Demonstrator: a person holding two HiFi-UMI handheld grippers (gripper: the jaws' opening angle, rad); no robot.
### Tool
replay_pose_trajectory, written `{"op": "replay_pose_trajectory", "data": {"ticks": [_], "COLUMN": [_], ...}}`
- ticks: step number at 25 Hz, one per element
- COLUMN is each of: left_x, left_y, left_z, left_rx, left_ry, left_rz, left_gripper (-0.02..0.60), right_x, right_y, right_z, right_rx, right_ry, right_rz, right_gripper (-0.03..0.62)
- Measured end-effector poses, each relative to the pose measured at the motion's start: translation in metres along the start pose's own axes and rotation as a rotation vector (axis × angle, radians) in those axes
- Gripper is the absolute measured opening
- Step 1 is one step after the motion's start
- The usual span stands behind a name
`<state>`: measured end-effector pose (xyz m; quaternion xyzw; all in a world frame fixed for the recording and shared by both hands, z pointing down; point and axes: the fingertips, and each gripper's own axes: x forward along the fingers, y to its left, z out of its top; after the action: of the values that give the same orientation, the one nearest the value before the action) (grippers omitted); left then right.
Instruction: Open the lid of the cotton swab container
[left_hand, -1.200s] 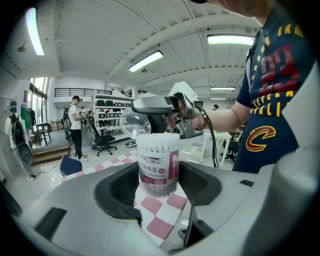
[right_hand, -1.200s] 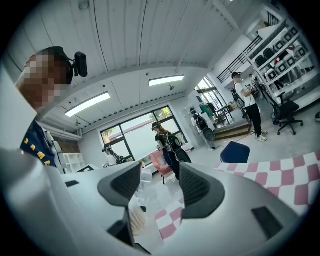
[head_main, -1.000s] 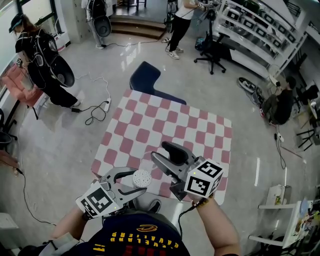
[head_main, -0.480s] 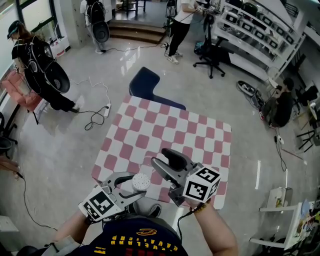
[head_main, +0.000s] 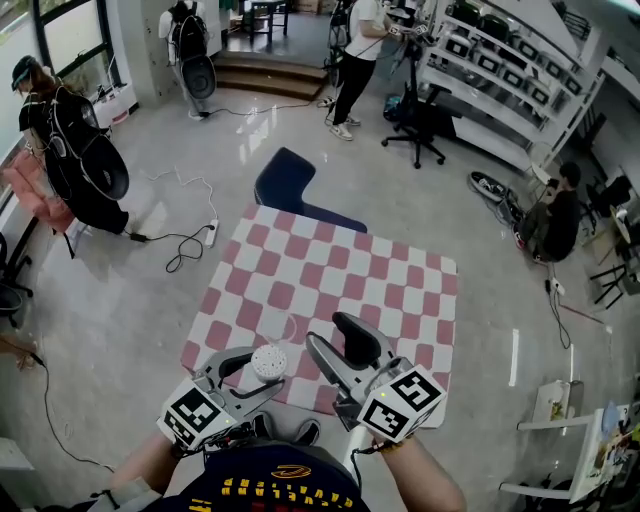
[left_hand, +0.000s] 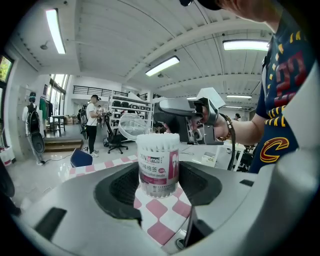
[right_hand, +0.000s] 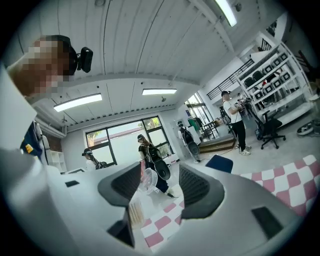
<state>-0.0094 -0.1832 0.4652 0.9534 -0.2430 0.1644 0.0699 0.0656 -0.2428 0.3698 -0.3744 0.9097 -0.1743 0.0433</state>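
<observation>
The cotton swab container (head_main: 268, 362) is a small clear tub full of white swabs, with a pink and white label (left_hand: 159, 165). My left gripper (head_main: 262, 372) is shut on its body and holds it upright over the near edge of the checkered table (head_main: 340, 270). Its clear round lid (left_hand: 132, 125) stands swung up behind the rim. My right gripper (head_main: 325, 340) hovers just right of the container with its jaws apart. In the right gripper view the lid (right_hand: 148, 180) and the swab tips (right_hand: 135, 212) show between the jaws of the right gripper (right_hand: 160, 187), near the left one.
A dark blue chair (head_main: 285, 180) stands at the table's far side. People with gear stand at the left (head_main: 70, 130) and at the back (head_main: 355, 60). White shelving (head_main: 520, 70) and an office chair (head_main: 415, 115) line the far right. Cables lie on the floor (head_main: 185, 240).
Both grippers have drifted a little toward the table's near edge. The container stays in the left gripper and the right gripper stays open beside it.
</observation>
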Motion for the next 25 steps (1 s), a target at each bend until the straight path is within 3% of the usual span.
{"op": "replay_pose_trajectory", "data": {"ticks": [3, 7, 10, 14, 19, 25], "left_x": [-0.004, -0.008, -0.009, -0.009, -0.011, -0.010], "left_y": [0.002, 0.004, 0.002, 0.001, 0.004, 0.002], "left_z": [0.009, 0.019, 0.025, 0.028, 0.031, 0.034], "left_rx": [-0.026, -0.074, -0.082, -0.085, -0.090, -0.102], "left_ry": [-0.032, -0.072, -0.099, -0.124, -0.134, -0.145], "left_rz": [0.026, 0.046, 0.055, 0.061, 0.075, 0.066], "left_gripper": [0.247, 0.247, 0.247, 0.247, 0.247, 0.247], "right_x": [-0.008, -0.018, -0.027, -0.038, -0.044, -0.042], "right_y": [0.003, 0.002, -0.001, -0.007, -0.007, 0.000], "right_z": [-0.008, -0.024, -0.037, -0.047, -0.040, -0.042], "right_rx": [-0.063, -0.121, -0.105, -0.077, -0.103, -0.123], "right_ry": [0.010, 0.027, 0.026, 0.010, 0.005, 0.014], "right_rz": [-0.041, -0.105, -0.145, -0.177, -0.200, -0.170], "right_gripper": [0.239, 0.176, 0.129, 0.014, 0.011, 0.011]}}
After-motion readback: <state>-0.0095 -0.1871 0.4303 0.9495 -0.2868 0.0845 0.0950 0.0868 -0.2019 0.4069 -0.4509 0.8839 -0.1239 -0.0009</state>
